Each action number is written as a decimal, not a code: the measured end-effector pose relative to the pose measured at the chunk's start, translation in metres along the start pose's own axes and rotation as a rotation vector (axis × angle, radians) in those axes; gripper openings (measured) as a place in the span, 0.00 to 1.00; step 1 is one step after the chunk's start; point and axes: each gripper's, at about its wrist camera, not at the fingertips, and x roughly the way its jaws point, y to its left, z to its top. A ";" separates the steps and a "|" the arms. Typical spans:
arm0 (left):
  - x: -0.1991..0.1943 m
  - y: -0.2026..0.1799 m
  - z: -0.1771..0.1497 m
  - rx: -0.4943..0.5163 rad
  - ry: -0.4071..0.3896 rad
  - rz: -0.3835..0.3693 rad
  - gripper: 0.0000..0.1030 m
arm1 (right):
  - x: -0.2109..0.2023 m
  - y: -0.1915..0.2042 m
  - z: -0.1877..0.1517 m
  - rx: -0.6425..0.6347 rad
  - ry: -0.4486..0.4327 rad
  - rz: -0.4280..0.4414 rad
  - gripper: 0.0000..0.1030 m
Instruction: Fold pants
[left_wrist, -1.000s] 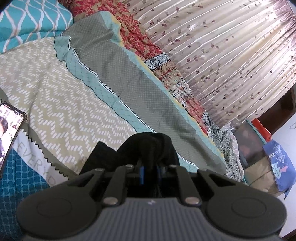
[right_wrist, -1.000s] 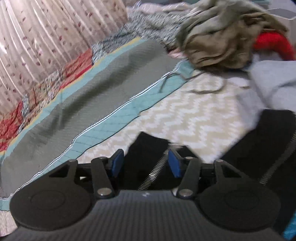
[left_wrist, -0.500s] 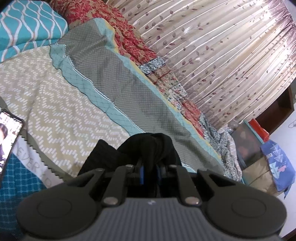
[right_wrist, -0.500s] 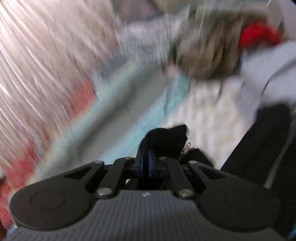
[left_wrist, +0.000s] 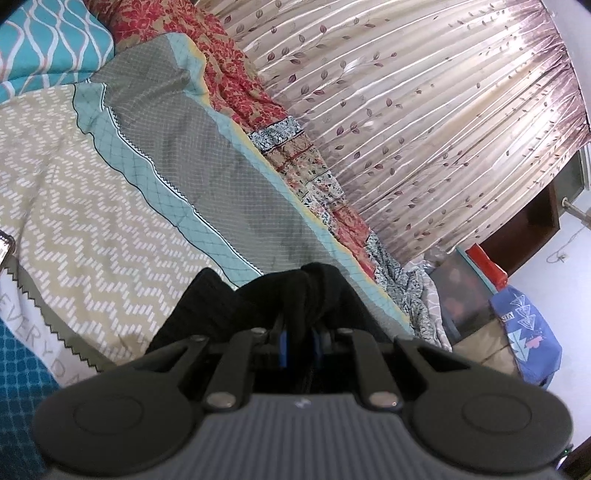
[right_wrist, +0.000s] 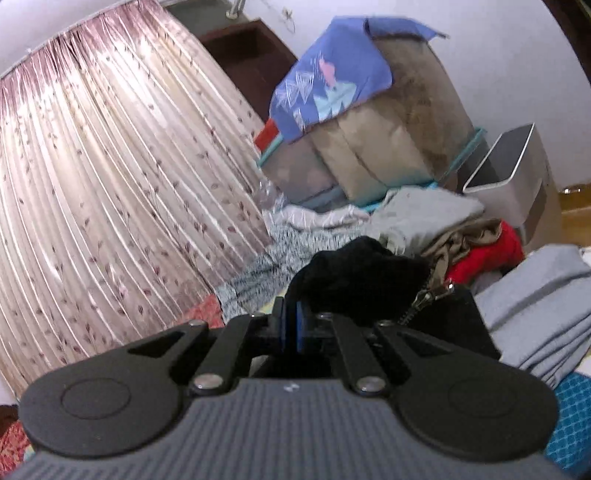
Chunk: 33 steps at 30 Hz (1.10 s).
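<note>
- Gripping the black pants (left_wrist: 295, 295) at two points, we have the left gripper (left_wrist: 298, 341) clamped on a bunched fold at lower centre of the left view, blue pads pressed to the cloth.
- Our right gripper (right_wrist: 291, 325) is likewise closed on black fabric (right_wrist: 354, 277) at the centre of the right view, with a zipper (right_wrist: 428, 299) hanging just right of the pinch.
- We judge the step to be a lift before laying the garment flat on the bedspread (left_wrist: 110, 221), which fills the left half of the left view.
- To do it well, we should hold both pinches level and draw them apart until the cloth between hangs taut; a slack middle would crease the fold.
- We should keep the zipper side facing inward so that it does not snag.
- The laundry pile (right_wrist: 476, 243) and the folded grey stack (right_wrist: 535, 306) sit at right of the right view, near the lifted cloth; we should swing wide of them.
- How much of the pants hangs below the grippers we cannot tell.
</note>
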 end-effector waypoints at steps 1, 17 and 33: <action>0.006 -0.001 0.002 0.003 0.004 0.008 0.11 | 0.011 0.000 -0.004 -0.003 0.015 -0.006 0.08; 0.111 0.036 0.015 0.005 0.060 0.361 0.41 | 0.199 -0.045 -0.089 -0.147 0.359 -0.076 0.29; 0.058 0.059 -0.033 -0.096 0.189 0.458 0.56 | 0.246 -0.069 -0.122 -0.059 0.433 -0.210 0.06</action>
